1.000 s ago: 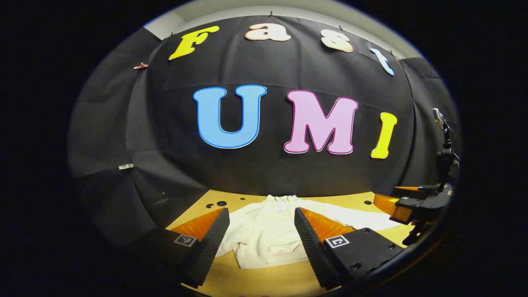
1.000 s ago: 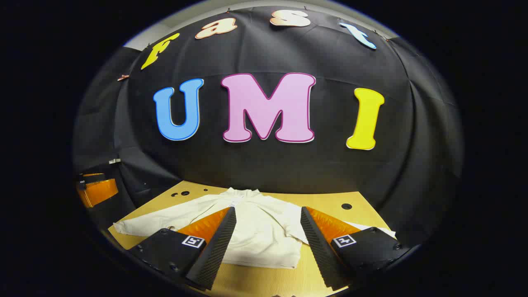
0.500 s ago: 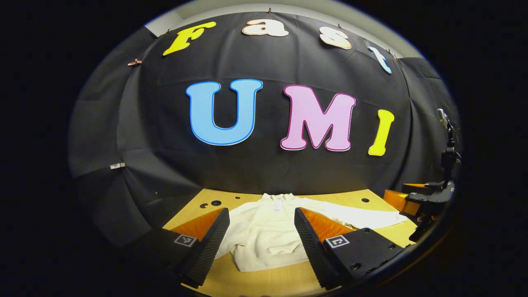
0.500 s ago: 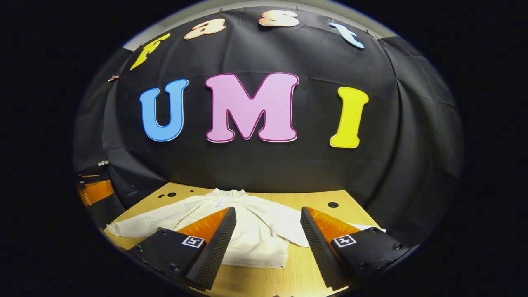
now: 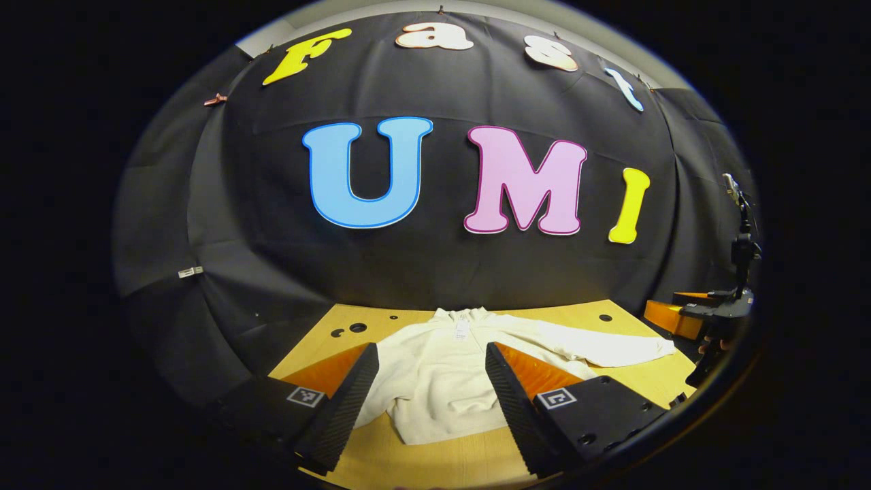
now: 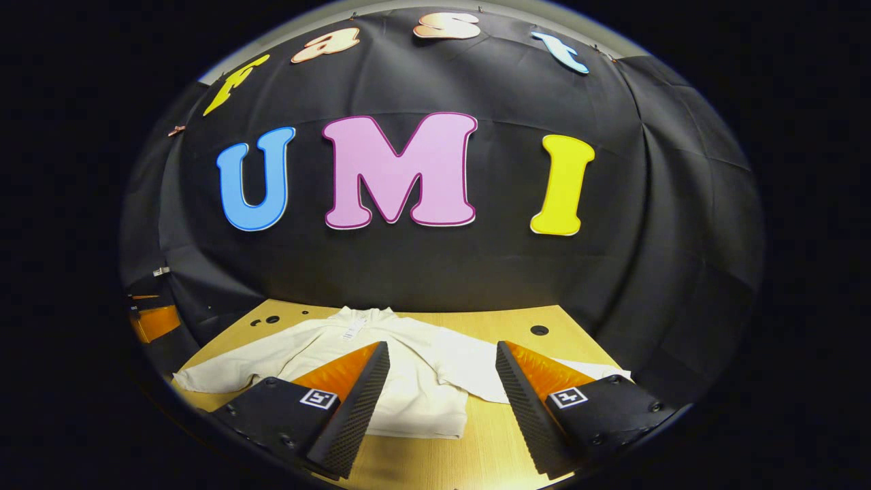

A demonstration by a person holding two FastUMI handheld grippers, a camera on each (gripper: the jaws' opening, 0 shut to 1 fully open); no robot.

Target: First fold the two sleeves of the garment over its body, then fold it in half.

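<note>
Both my left claw and right claw gape wide, empty, above the cream long-sleeved cloth garment spread flat on the wooden bench.

Dim, sharp — fisheye-bent edges

Garment soft matt cloth; table smooth wood; fingers ribbed.
</note>
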